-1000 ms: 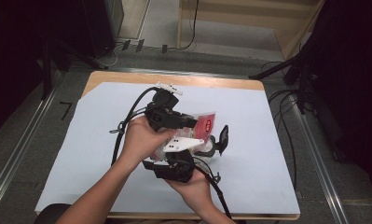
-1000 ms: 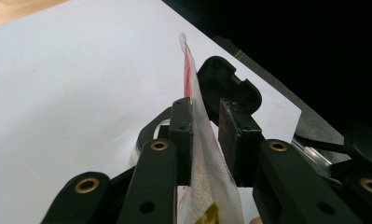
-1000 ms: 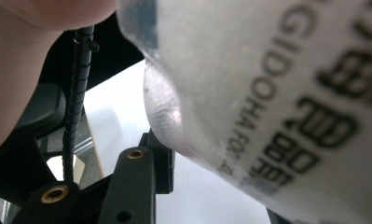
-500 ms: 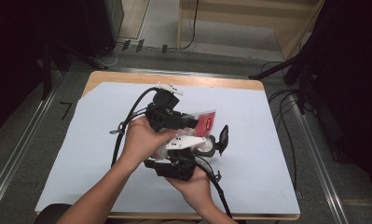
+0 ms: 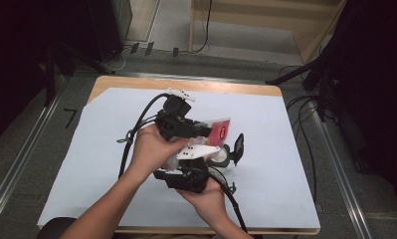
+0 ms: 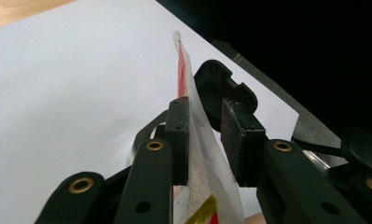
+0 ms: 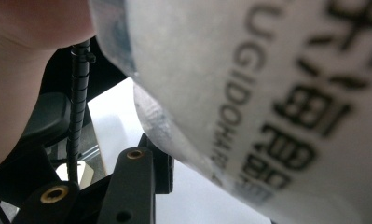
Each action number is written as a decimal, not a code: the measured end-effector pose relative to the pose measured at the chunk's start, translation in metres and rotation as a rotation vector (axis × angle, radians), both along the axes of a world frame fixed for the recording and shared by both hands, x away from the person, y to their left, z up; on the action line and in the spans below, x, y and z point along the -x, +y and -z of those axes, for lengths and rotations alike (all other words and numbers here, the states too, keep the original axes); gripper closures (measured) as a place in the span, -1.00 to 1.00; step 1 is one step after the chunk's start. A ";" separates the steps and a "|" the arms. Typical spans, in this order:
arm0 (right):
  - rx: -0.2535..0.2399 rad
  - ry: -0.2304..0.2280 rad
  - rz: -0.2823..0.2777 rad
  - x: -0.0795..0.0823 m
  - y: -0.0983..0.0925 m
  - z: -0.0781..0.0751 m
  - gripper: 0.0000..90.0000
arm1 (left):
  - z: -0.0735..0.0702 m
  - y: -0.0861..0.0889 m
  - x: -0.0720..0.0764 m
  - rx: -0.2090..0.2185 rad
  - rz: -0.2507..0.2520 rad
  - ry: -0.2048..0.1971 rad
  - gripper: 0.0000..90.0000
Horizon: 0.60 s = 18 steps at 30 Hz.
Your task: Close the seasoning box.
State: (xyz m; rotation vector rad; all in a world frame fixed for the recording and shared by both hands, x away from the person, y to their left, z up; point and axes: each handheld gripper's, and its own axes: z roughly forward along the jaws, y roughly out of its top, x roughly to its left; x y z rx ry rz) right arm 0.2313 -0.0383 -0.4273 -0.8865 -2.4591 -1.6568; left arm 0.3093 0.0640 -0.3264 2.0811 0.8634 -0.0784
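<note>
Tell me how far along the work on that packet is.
Done: the packet is off the paper-covered table, raised between both grippers. In hand: in the left gripper view its sealed edge stands between the left gripper jaws, against one pad with a gap at the other; the right gripper is at its lower part, grip unclear. Left: the packet looks unopened.

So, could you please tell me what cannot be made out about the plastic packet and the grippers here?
- High view: most of the packet, covered by the hands and the left gripper.
- Right gripper view: the right gripper's second jaw, hidden by the packet; its print is blurred.
- Left gripper view: whether the pads press the packet.
</note>
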 end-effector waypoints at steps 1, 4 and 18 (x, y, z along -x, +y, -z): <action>0.002 -0.001 0.002 0.000 0.000 0.000 0.42 | 0.000 0.000 0.000 0.000 0.002 0.001 0.61; 0.019 -0.018 0.010 0.002 0.001 -0.001 0.42 | 0.000 0.000 -0.001 -0.007 0.000 0.005 0.63; 0.022 -0.034 0.014 0.003 0.001 -0.002 0.42 | -0.003 -0.005 -0.001 -0.031 0.016 -0.015 0.67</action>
